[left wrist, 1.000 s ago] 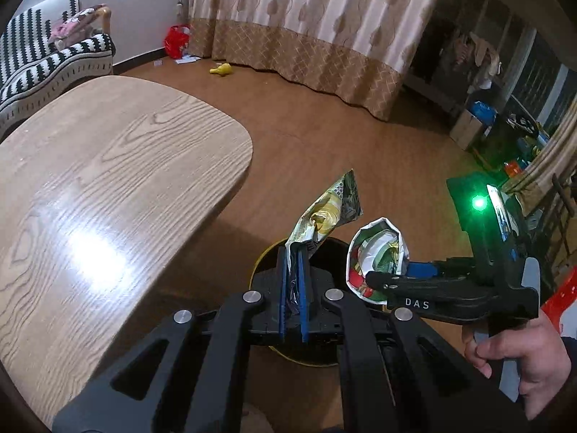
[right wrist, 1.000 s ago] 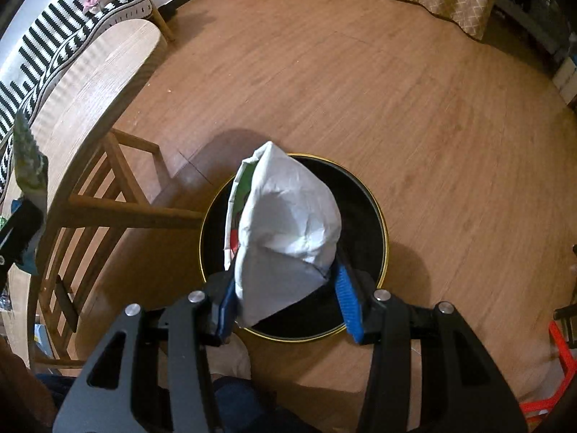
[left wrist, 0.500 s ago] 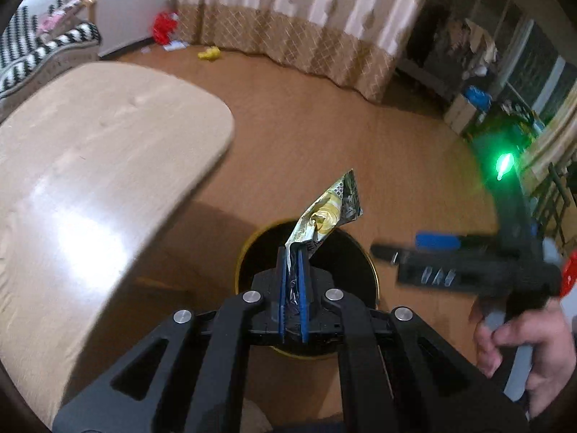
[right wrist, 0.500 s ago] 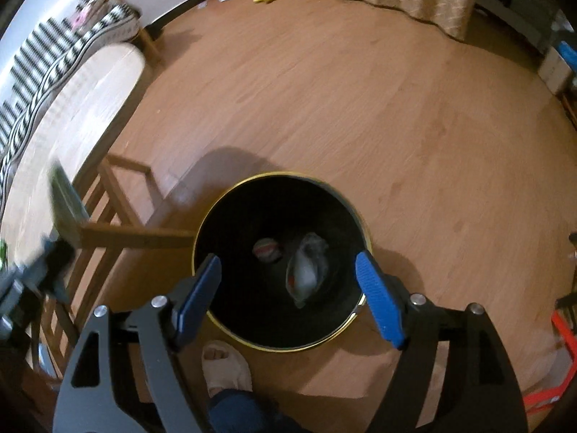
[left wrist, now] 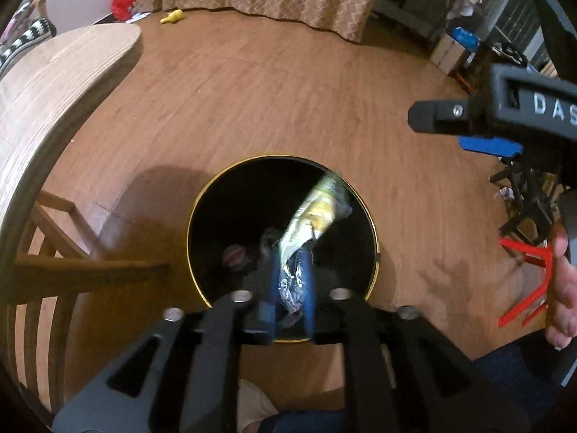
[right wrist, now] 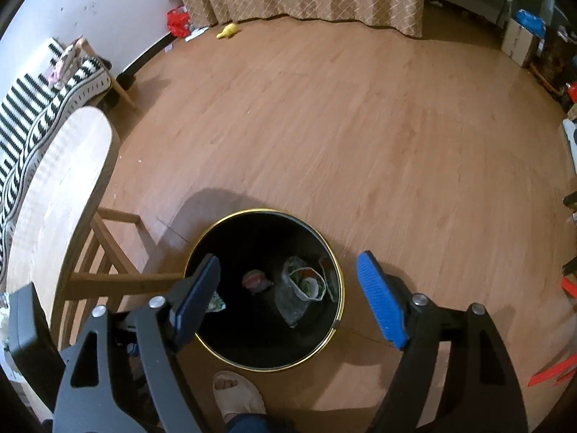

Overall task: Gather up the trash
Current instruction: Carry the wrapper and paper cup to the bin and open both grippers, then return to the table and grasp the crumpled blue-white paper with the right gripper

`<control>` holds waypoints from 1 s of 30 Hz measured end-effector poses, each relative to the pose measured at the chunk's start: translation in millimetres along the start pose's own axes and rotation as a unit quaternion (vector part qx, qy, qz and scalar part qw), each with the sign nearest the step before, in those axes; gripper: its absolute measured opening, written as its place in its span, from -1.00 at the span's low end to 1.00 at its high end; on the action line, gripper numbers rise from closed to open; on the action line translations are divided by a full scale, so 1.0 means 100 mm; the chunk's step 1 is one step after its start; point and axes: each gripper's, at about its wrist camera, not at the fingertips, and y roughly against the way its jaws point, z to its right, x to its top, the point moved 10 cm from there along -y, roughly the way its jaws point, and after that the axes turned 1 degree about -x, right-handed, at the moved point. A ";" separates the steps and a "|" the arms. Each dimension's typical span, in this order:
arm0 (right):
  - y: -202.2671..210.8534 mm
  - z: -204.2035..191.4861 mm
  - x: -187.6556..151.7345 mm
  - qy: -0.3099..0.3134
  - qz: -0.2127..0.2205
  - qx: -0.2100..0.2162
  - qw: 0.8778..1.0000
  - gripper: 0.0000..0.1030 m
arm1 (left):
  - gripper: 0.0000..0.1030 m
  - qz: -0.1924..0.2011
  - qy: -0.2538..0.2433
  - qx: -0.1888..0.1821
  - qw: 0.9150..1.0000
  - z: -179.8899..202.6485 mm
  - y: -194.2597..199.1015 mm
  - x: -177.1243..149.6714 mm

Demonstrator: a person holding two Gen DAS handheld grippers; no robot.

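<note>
The left gripper (left wrist: 290, 278) is positioned above the black bin (left wrist: 230, 198); its fingers (left wrist: 271, 281) pinch a yellow-green wrapper (left wrist: 317, 213) that hangs over the bin opening. The right gripper (right wrist: 288, 296) is positioned over the same bin (right wrist: 223, 351), fingers (right wrist: 380, 297) spread wide and holding nothing. Crumpled packaging (right wrist: 303, 288) lies on the bin bottom. A table (right wrist: 54, 195) stands to the left

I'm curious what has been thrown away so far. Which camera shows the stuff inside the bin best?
The right wrist view: it looks straight into the bin, showing a crumpled wrapper and a small ball unobstructed. In the left wrist view, the left gripper and its yellow wrapper cover much of the opening.
</note>
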 end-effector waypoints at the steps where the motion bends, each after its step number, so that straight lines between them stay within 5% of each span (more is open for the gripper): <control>1: 0.00 0.02 0.00 -0.004 0.002 0.001 1.000 0.56 | 0.06 0.001 0.001 -0.003 1.000 0.00 0.01 -0.01; 2: 0.01 0.02 0.00 -0.007 0.003 0.003 1.000 0.56 | 0.38 0.007 0.001 -0.006 1.000 0.01 0.03 0.00; 9: 0.06 -0.02 0.04 -0.007 0.011 0.010 1.000 0.57 | 0.42 0.031 -0.006 0.000 1.000 -0.03 0.22 0.01; 13: 0.10 -0.16 0.05 0.009 0.017 0.021 1.000 0.58 | 0.73 0.050 0.013 0.029 0.998 -0.24 0.49 0.02; 20: 0.25 -0.78 0.09 0.056 0.035 0.052 0.996 0.59 | 0.78 0.112 0.070 0.091 0.987 -1.01 1.52 -0.17; 24: 0.36 -1.59 -0.02 0.127 0.045 0.086 0.987 0.59 | 0.80 0.169 0.136 0.149 0.965 -1.70 2.37 -0.51; 30: 0.55 -3.02 -0.53 0.239 0.040 0.162 0.956 0.59 | 0.80 0.215 0.252 0.226 0.916 -2.75 3.48 -1.42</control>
